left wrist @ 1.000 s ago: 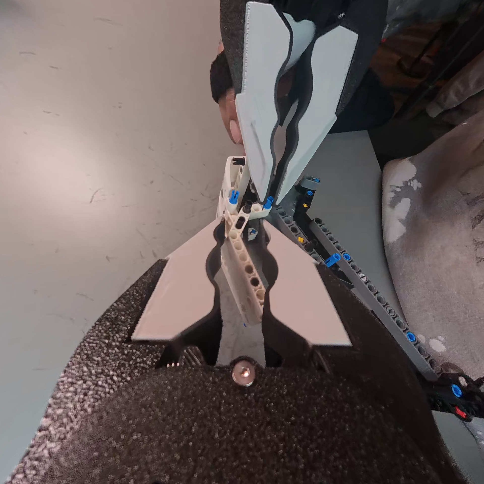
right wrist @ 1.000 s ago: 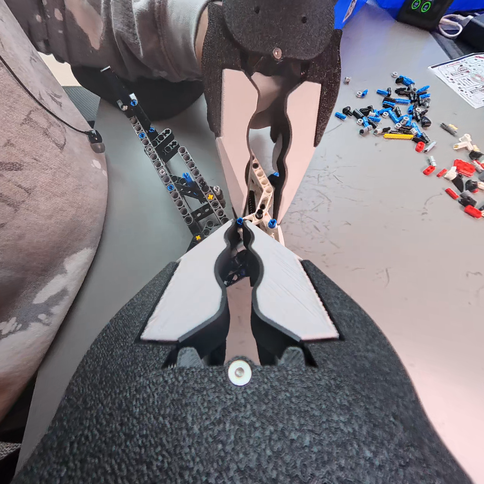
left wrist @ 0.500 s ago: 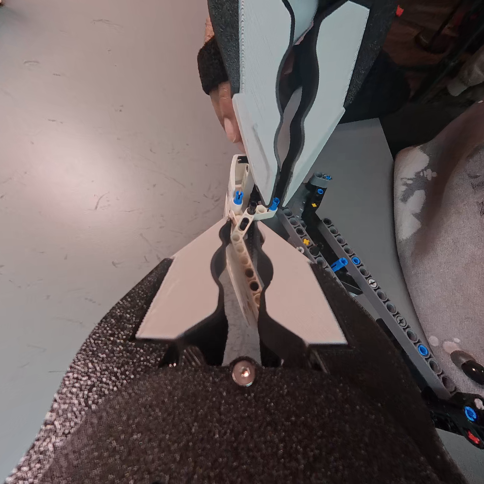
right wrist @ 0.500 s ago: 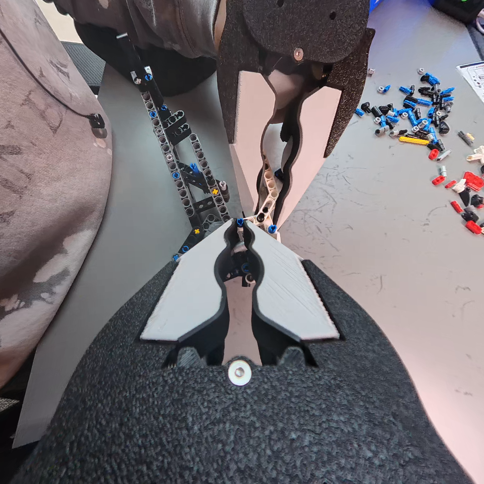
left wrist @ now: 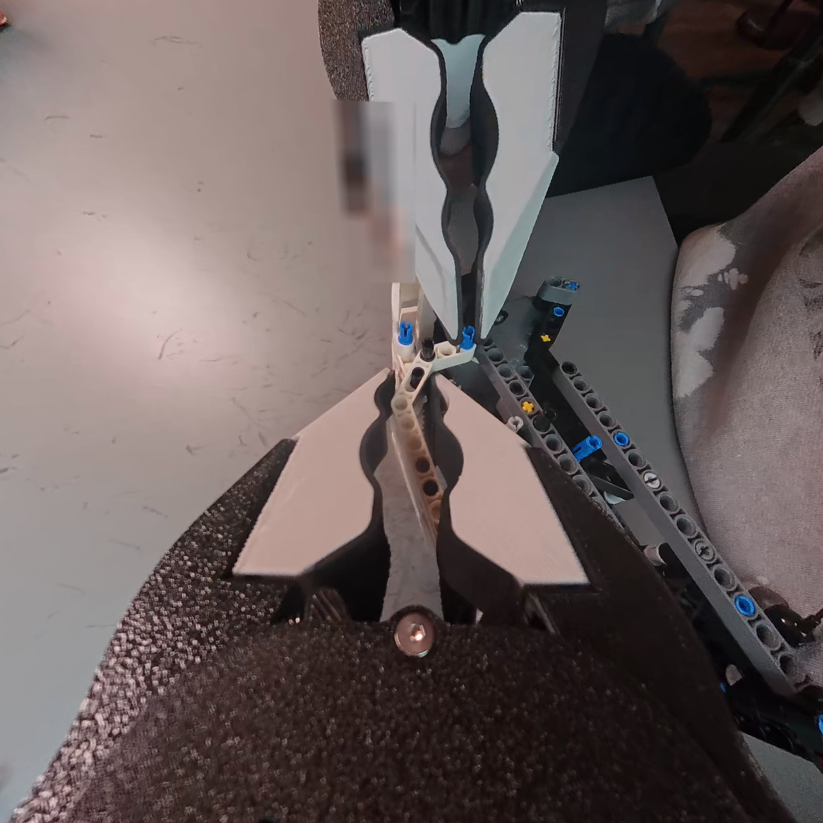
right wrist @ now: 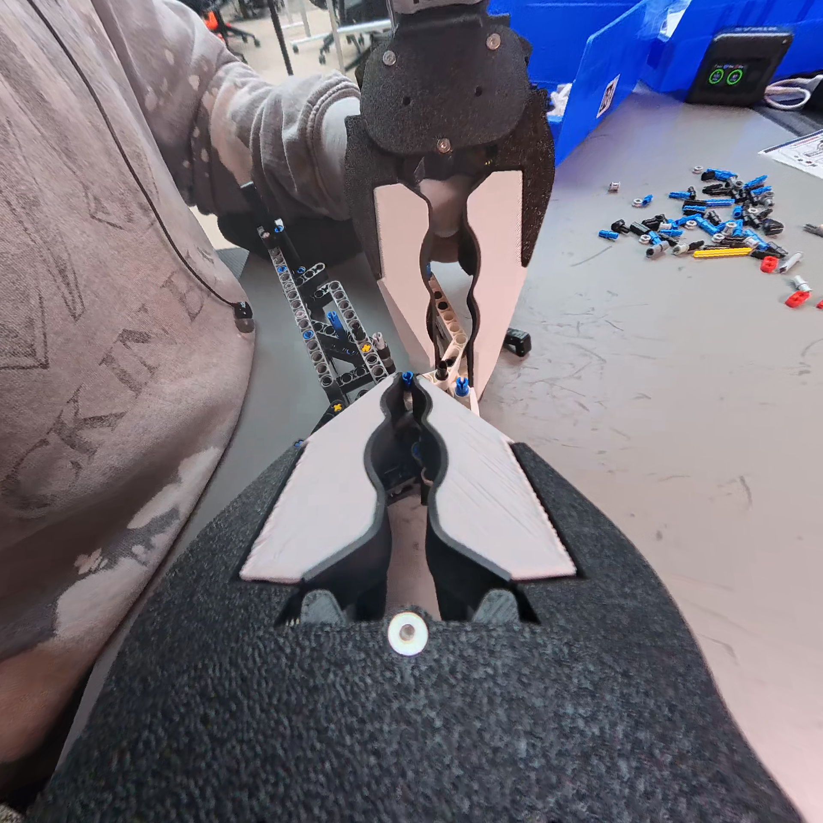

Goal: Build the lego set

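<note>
My left gripper (left wrist: pixel 412 378) is shut on a long white holed beam (left wrist: pixel 421 463), held edge-up between its fingers. At the beam's far end is a short white angled piece (left wrist: pixel 447 352) with a black pin and two blue pins. My right gripper (left wrist: pixel 468 336) comes in from above, tips shut on one blue pin (left wrist: pixel 466 335). In the right wrist view my right gripper (right wrist: pixel 409 382) pinches that blue pin (right wrist: pixel 406 377), and the left gripper (right wrist: pixel 458 369) points down at me with the white beam (right wrist: pixel 445 311). A long grey and black beam frame (left wrist: pixel 623 472) lies beside them.
The frame (right wrist: pixel 320 338) lies near the table edge by a person's grey sleeve (right wrist: pixel 276 142). A pile of loose blue, black and red parts (right wrist: pixel 712 227) lies at the right. A small black piece (right wrist: pixel 519 343), blue bins (right wrist: pixel 623 89), a black device (right wrist: pixel 739 62) and a printed sheet (right wrist: pixel 797 151) are farther back. Only a small space, under 4 cm, lies between the two pairs of fingers.
Both grippers keep their hold. The two grippers have tilted so each now faces the other more squarely, and the right wrist view has lifted to show more of the room behind.
</note>
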Demonstrator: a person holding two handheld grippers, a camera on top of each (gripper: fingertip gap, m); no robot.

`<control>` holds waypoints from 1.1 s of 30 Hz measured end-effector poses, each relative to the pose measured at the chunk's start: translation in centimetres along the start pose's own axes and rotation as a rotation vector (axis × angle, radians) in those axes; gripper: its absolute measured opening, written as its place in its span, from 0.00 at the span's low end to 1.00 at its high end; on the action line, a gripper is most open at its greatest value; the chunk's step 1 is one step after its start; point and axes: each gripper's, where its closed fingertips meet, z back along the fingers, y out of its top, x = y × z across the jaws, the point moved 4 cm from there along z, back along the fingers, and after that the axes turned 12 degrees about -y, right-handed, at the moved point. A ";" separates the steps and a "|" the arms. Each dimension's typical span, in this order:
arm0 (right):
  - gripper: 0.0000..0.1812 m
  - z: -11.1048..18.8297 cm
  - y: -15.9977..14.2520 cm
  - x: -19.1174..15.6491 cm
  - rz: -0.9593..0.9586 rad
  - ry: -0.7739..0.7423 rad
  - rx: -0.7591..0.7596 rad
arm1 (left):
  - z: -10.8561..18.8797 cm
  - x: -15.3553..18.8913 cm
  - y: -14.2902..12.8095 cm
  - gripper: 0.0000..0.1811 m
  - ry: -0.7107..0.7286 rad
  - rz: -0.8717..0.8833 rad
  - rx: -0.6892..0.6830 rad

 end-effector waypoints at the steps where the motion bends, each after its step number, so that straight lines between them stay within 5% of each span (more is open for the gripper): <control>1: 0.01 0.0 0.0 -0.1 -0.014 0.008 0.015 | 0.0 0.1 0.0 0.07 -0.001 -0.003 -0.002; 11: 0.01 0.3 0.0 -0.6 -0.035 0.061 0.063 | -0.4 0.7 0.0 0.07 0.001 -0.022 -0.026; 14: 0.01 1.4 2.2 0.1 -0.118 0.067 0.191 | -0.4 0.8 -0.2 0.07 0.007 -0.035 -0.031; 33: 0.02 -0.4 0.6 -0.6 0.179 -0.072 -0.099 | -0.2 1.0 -0.4 0.07 -0.008 -0.006 -0.015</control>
